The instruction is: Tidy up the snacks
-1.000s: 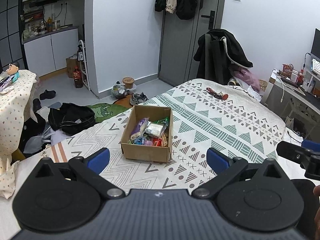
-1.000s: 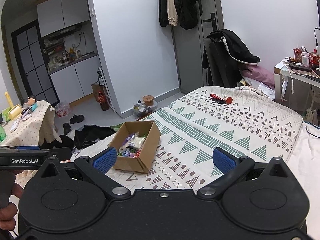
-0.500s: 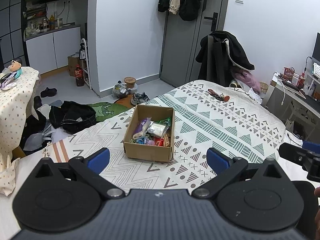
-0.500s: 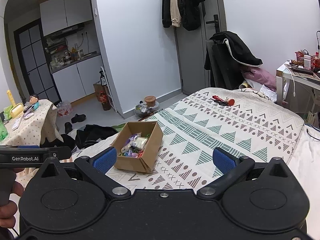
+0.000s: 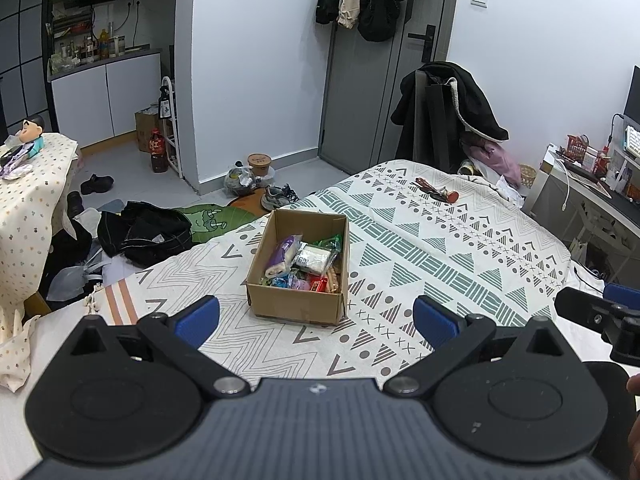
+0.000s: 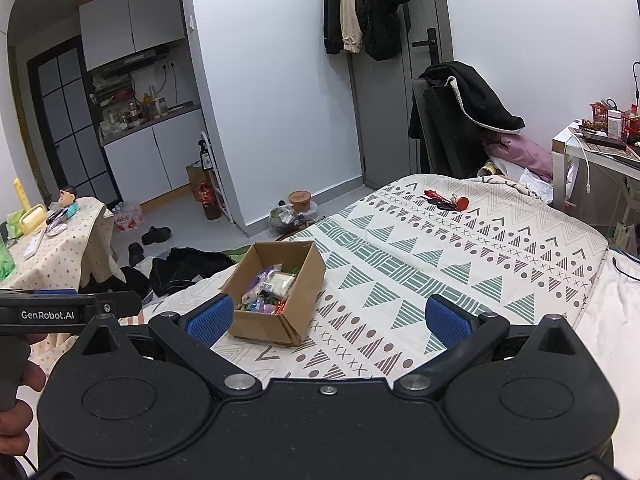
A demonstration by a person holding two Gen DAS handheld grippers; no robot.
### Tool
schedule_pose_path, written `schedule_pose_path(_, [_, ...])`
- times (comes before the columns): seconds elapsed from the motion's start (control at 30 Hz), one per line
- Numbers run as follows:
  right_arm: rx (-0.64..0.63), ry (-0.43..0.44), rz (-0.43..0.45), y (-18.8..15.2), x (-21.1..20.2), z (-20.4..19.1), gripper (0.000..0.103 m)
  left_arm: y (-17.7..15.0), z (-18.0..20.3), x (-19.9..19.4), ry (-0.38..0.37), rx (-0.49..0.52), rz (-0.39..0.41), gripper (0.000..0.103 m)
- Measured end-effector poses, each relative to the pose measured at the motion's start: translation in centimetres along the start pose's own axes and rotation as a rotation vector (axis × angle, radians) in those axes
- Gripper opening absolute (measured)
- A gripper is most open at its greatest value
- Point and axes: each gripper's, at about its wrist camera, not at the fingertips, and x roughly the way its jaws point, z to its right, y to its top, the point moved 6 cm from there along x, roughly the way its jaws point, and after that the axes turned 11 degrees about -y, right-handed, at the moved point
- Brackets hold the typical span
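Note:
An open cardboard box (image 5: 298, 304) stands on the patterned bedspread (image 5: 440, 248), filled with several snack packets (image 5: 304, 260), among them a purple one and a silvery one. The same cardboard box (image 6: 276, 324) shows in the right wrist view, with the snack packets (image 6: 268, 288) inside it. My left gripper (image 5: 316, 320) is open just short of the box, nothing between its blue pads. My right gripper (image 6: 326, 316) is open too, held to the right of the box and empty. The other gripper's body (image 6: 60, 310) shows at the left edge, held by a hand.
Red-handled small items (image 5: 436, 192) lie at the bed's far end. A chair draped with a black coat (image 5: 452, 108) stands behind the bed, a desk (image 6: 600, 148) to the right. Dark bags and shoes (image 5: 148, 228) litter the floor left, beside a cloth-covered table (image 5: 28, 192).
Both wrist views have tilted slightly upward and eased back, so the box sits a little lower in each frame. Both grippers stay open and empty.

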Motion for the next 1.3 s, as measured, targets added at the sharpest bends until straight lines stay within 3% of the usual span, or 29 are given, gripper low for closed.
schedule_pose_path(1.3, [-0.01, 0.003, -0.008, -0.31, 0.39, 0.15, 0.103, -0.14, -0.21, 0.11, -0.006, 0.006, -0.01, 0.102])
